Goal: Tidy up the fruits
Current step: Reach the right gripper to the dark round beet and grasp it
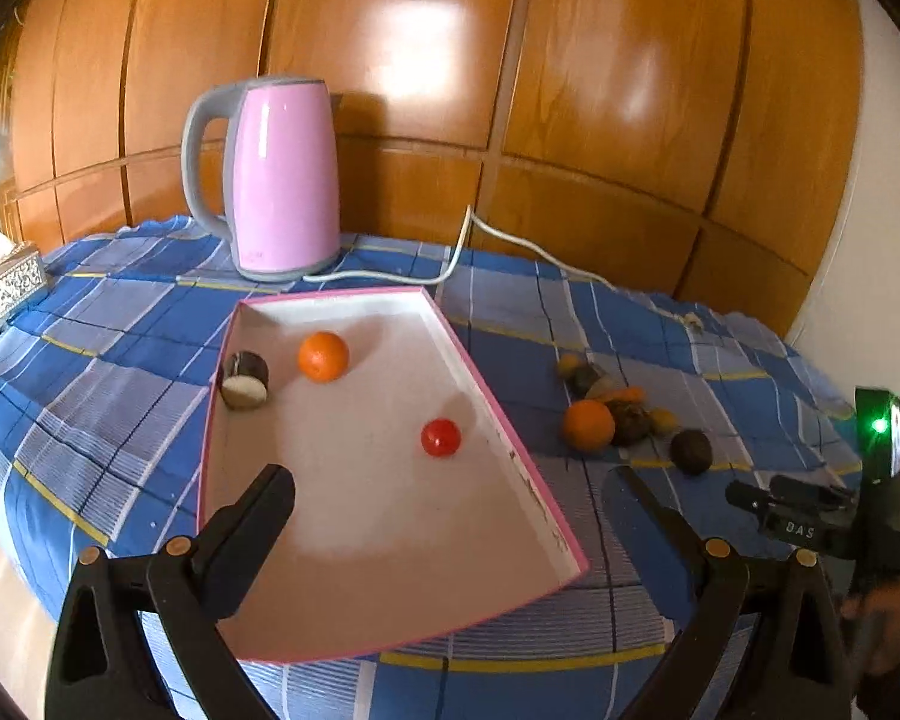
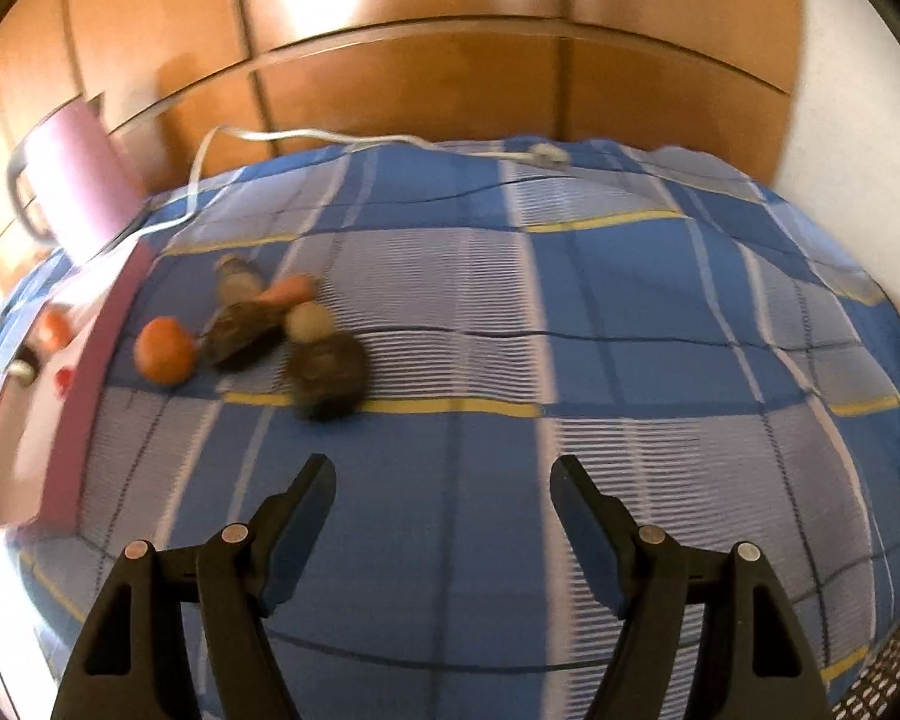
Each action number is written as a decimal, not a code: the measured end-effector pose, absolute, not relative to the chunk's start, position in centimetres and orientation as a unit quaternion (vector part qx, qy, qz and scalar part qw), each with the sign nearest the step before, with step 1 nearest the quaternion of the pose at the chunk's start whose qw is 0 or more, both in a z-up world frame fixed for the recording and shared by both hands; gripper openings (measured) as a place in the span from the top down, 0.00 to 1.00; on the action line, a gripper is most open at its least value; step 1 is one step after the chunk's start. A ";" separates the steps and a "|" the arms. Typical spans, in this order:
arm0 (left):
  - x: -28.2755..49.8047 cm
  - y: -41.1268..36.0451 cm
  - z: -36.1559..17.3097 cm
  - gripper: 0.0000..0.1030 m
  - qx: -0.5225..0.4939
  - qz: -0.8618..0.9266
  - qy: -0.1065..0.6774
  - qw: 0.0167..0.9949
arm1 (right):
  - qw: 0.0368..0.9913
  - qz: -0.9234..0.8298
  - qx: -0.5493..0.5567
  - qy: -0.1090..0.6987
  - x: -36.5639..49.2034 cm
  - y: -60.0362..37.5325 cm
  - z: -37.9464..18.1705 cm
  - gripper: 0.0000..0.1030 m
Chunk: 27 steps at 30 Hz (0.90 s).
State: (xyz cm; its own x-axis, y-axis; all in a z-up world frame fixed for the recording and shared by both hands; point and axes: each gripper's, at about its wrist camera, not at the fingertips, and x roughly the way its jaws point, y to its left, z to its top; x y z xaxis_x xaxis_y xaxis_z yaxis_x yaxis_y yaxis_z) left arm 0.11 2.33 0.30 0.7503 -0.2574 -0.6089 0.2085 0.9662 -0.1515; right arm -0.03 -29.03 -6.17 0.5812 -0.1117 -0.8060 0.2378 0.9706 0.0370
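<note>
Three in the tray: an orange point(image 1: 323, 356), a red fruit point(image 1: 440, 437) and a dark cut piece point(image 1: 245, 379) are already placed.
Left over: a fruit pile point(image 1: 624, 414) is seen on the table point(image 1: 120, 324), beside the tray point(image 1: 390, 294) rim.
Left gripper point(image 1: 450, 480): fingers spread, nothing held.
Right gripper point(image 2: 443, 468): fingers spread, nothing held.
Room: open cloth is left before the pile.

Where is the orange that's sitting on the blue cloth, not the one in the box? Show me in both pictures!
Left wrist view: the loose orange lies right of centre on the checked cloth, just outside the pink box.
Right wrist view: the same orange is blurry at the left, beside the box's pink wall.
Shared landmark: the pink kettle.
</note>
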 end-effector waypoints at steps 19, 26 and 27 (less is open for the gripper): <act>0.6 2.9 -0.8 0.00 -0.036 -0.079 0.352 0.932 | 0.874 -0.073 0.000 0.480 5.9 -25.7 -6.9 0.33; 0.8 2.8 -1.2 0.00 -0.039 -0.075 0.361 0.929 | 0.870 -0.065 -0.011 0.489 6.3 -25.3 -7.8 0.59; 0.8 2.8 -1.2 0.00 -0.038 -0.074 0.364 0.928 | 0.870 -0.068 -0.017 0.487 6.2 -25.1 -7.8 0.59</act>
